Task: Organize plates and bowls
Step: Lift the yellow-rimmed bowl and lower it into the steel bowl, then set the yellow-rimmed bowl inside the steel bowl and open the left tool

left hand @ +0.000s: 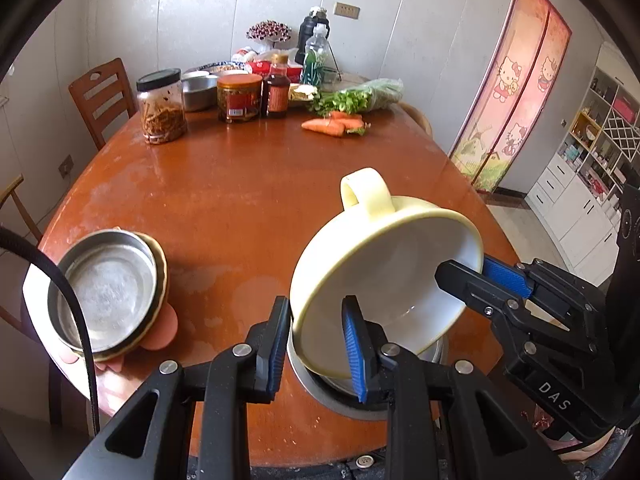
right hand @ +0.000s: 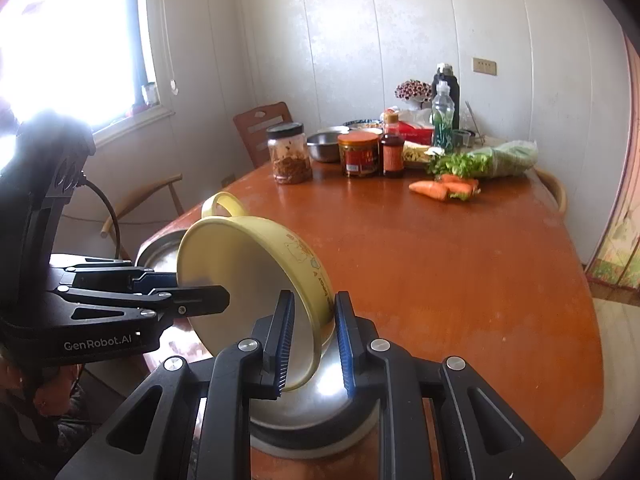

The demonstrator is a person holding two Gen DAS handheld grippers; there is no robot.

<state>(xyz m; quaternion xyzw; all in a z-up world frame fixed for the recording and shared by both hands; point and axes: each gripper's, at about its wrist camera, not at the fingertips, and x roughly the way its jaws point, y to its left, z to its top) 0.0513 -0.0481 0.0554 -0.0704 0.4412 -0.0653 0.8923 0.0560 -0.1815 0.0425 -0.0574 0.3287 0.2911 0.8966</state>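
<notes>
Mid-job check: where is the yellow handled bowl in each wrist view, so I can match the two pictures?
Left wrist: yellow handled bowl lower centre-right, tilted over a steel bowl, its rim between the fingers of both hand-held grippers.
Right wrist: lower centre-left, tilted, handle at top left.
Shared landmark: the carrots on the far side of the table.

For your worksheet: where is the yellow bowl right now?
The yellow bowl is tilted at the table's near edge, above a steel bowl, its rim between both tools' fingers.

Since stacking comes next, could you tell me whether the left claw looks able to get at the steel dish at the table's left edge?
Probably not yet: the left claw straddles the yellow bowl's rim; the steel dish itself sits unobstructed.
</notes>
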